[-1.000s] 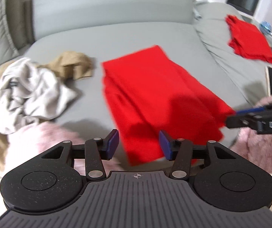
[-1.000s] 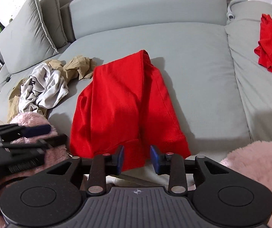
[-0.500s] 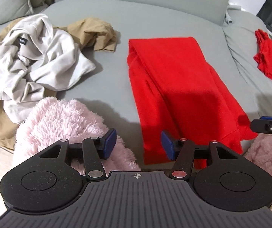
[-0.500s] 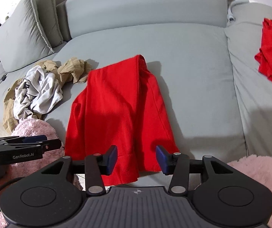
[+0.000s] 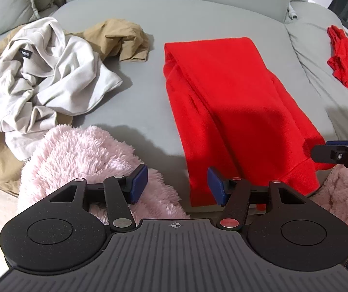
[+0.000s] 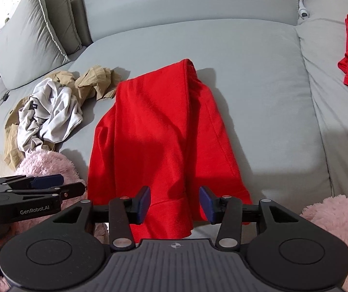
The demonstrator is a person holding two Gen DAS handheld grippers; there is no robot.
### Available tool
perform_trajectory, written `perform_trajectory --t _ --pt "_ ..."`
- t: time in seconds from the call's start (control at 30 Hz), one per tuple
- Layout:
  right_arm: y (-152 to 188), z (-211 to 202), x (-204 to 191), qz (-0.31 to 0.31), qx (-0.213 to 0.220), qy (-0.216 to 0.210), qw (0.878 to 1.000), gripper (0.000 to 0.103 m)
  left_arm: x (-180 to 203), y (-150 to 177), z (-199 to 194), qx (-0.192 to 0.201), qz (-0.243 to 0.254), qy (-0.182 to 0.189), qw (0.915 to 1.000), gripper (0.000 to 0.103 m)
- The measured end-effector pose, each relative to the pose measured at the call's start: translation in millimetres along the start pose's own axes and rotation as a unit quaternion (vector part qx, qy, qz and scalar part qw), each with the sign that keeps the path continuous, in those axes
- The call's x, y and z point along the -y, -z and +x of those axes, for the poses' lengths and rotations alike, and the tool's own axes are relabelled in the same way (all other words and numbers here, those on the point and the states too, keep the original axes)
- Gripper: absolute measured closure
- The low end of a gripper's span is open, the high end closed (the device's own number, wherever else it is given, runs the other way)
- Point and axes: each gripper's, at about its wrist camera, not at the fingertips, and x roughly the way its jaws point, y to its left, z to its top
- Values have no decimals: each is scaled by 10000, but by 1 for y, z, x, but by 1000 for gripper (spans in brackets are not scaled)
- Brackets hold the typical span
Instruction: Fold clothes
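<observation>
The left gripper [image 5: 175,183] and right gripper [image 6: 174,203] are both hovering with jaws apart, holding nothing, over the near hem of the red garment [image 6: 159,131], which is lying lengthwise-folded on the grey sofa [image 6: 259,73]. Each should probably be pinching one near corner through all layers, then carrying the hem evenly toward the far end.

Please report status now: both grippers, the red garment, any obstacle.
Left gripper open, right gripper open, both empty. Red garment lengthwise-folded on sofa. Nothing blocking.
</observation>
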Motion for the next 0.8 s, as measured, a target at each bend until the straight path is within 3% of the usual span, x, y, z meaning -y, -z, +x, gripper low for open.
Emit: perform_trajectory --t 0.57,0.7,0.73,0.8 --pt "2 -2 8 167 37 -38 9998 57 -1 1 -2 50 -59 -11 10000 43" --pt "2 -10 10 -45 350 103 9993 60 -8 2 -13 318 -274 138 9990 50" --pt "1 -12 11 -131 449 151 9988 61 -8 3 -16 379 -292 154 9987 52" --pt "0 -15 13 -254 569 211 9978 76 -7 3 -21 521 -232 152 9983 53"
